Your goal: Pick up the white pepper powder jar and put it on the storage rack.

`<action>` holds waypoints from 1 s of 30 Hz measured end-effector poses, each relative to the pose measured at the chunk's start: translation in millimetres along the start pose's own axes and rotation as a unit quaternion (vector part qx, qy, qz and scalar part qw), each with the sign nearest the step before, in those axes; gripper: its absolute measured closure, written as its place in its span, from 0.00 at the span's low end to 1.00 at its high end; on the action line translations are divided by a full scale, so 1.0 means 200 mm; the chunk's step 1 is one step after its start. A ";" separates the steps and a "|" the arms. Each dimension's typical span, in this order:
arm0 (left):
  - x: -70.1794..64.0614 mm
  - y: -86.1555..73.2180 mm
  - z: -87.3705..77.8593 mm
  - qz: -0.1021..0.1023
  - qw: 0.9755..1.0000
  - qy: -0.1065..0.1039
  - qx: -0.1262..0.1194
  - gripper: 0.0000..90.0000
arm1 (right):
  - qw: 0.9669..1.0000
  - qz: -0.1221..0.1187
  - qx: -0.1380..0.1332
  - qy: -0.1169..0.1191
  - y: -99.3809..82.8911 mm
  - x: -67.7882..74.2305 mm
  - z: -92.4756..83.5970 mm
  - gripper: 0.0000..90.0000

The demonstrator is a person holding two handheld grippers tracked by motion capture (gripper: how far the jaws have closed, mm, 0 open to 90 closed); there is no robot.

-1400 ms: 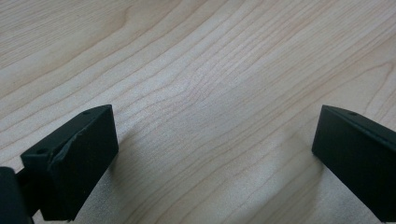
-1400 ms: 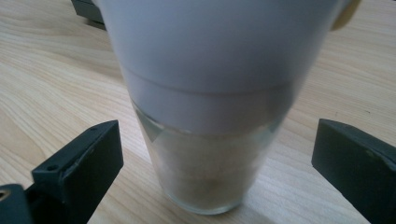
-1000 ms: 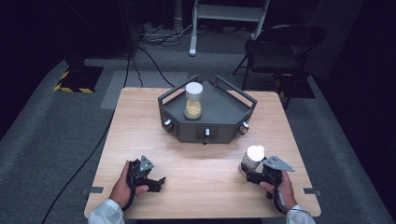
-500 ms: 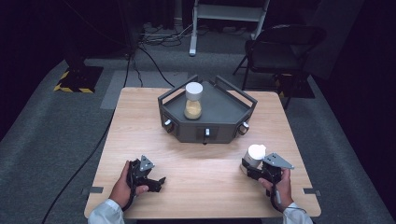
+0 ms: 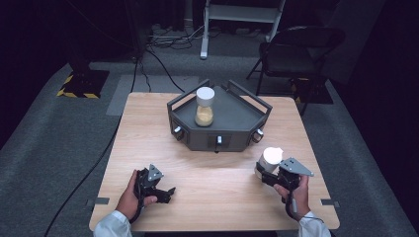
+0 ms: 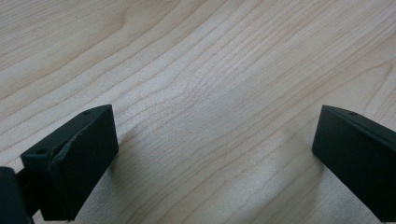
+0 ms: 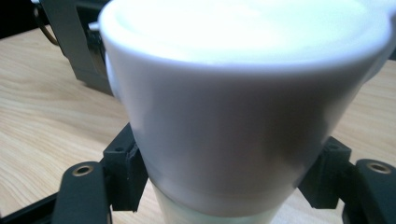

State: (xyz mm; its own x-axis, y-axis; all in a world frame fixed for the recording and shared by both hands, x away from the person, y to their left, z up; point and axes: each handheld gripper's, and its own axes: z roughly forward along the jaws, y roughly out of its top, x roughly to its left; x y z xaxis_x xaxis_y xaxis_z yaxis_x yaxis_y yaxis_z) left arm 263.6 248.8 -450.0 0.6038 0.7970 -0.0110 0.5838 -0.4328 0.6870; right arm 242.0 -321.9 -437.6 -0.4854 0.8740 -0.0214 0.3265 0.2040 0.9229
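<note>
No text, label, brand or number could be read; no legible sign was found on anything.

Right gripper (image 5: 269, 174) clamps a white-capped jar (image 5: 270, 159) beside the dark tray (image 5: 257, 111)

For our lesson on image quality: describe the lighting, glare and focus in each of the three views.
High view: the lit table stands against dark surroundings. Right gripper view: the white-lidded jar looms close and soft, its lid top washed out by glare. Left gripper view: sharp wood grain, soft shadows beside the left gripper jaws.
</note>
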 end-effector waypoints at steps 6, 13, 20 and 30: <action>0.00 0.00 0.00 0.000 1.000 0.000 0.000 0.00 | 1.000 0.005 -0.007 -0.001 0.06 0.00 0.00 0.33; 0.00 0.00 0.00 0.001 1.000 -0.001 0.000 0.00 | 1.000 0.003 -0.019 0.000 0.13 0.00 0.01 0.33; 0.00 0.00 0.00 0.000 1.000 -0.001 -0.001 0.00 | 1.000 -0.010 -0.022 0.003 0.24 0.01 0.02 0.33; 0.00 0.01 0.00 0.002 1.000 -0.002 0.000 0.00 | 1.000 -0.013 -0.020 0.007 0.40 0.03 0.04 0.33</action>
State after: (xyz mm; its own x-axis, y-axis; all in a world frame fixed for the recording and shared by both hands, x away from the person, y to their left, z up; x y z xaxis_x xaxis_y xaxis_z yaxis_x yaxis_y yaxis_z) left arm 265.1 248.6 -449.9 0.6079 0.7940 -0.0108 0.5816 -0.4359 0.6868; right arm 271.6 -296.0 -368.2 -0.5054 0.8619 -0.0408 0.2815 0.2094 0.9364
